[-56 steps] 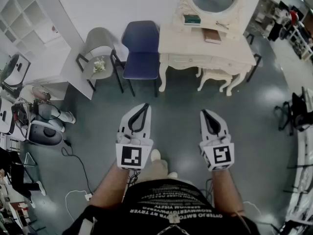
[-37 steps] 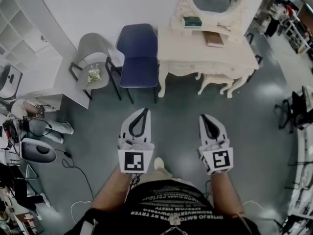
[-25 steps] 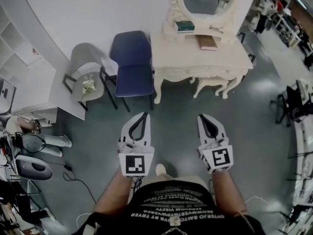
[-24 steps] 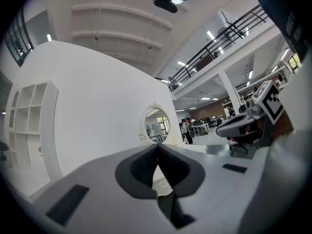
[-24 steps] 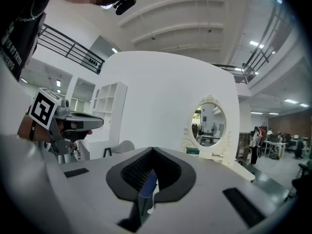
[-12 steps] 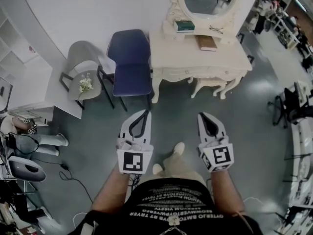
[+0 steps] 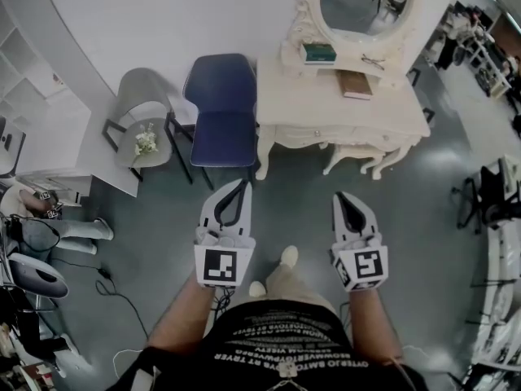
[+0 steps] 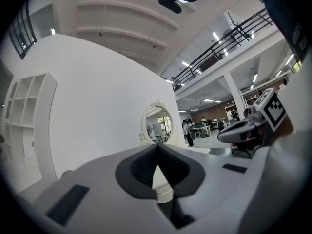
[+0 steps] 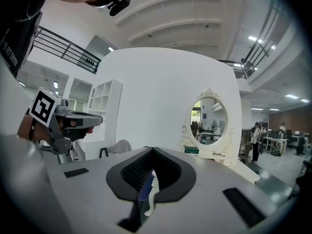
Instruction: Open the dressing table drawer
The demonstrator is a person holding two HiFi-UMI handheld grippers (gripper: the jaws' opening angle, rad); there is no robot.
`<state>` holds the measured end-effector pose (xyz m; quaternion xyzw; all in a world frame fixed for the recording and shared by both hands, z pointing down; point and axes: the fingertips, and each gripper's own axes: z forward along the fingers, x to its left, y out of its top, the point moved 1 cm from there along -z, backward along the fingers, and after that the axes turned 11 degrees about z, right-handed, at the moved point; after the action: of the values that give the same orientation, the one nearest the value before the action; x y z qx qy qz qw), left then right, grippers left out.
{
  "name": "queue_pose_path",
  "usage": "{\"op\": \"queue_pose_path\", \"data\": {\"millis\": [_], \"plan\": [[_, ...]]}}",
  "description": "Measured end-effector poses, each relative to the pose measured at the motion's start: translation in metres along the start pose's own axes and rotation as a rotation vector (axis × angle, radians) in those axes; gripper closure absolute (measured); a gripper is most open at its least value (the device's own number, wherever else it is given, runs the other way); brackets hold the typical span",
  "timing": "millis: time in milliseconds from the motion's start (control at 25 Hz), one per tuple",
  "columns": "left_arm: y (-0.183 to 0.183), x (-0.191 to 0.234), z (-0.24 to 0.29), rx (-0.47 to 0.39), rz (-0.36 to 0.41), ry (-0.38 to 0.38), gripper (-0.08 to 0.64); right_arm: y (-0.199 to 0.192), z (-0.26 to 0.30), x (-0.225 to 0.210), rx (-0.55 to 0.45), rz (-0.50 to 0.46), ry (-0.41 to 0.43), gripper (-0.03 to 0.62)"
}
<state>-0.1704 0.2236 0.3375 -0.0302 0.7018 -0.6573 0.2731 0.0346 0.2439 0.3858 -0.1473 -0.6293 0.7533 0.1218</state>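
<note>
Left tongs [image 7: 241, 182], right tongs [image 7: 338, 195] level, closed

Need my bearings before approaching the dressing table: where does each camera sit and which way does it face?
Head view: on the person's head, looking steeply down at the floor, dressing table and chair; shows forearms, left gripper, right gripper, torso.
Left gripper view: on the left gripper, looking along its shut jaws toward the mirror; right gripper shows at right.
Right gripper view: on the right gripper, facing the mirror; left gripper shows at left.
Shared: all three see the mirror.
</note>
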Motion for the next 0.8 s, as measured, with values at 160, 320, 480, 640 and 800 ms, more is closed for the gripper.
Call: {"op": "queue_pose_path", "data": {"millis": [160,320,480,640,800], "plan": [[0.002,0.012,0.013,-0.018,-0.005,0.061,0.556,0.004,0.017,-0.012,0.005,0.0,0.009,0.589],[0.003,0.017,0.03,-0.03,0.006,0.063,0.555,0.009,0.031,-0.026,-0.019,0.006,0.02,0.589],[0.001,0.016,0.05,-0.017,0.018,0.065,0.555,0.015,0.045,-0.038,-0.026,0.014,0.027,0.589],[-0.002,0.014,0.068,-0.006,0.012,0.058,0.555,0.018,0.058,-0.051,-0.024,0.019,0.035,0.589],[-0.004,0.012,0.085,0.003,0.027,0.049,0.555,0.017,0.07,-0.061,-0.006,0.008,0.048,0.589]]}}
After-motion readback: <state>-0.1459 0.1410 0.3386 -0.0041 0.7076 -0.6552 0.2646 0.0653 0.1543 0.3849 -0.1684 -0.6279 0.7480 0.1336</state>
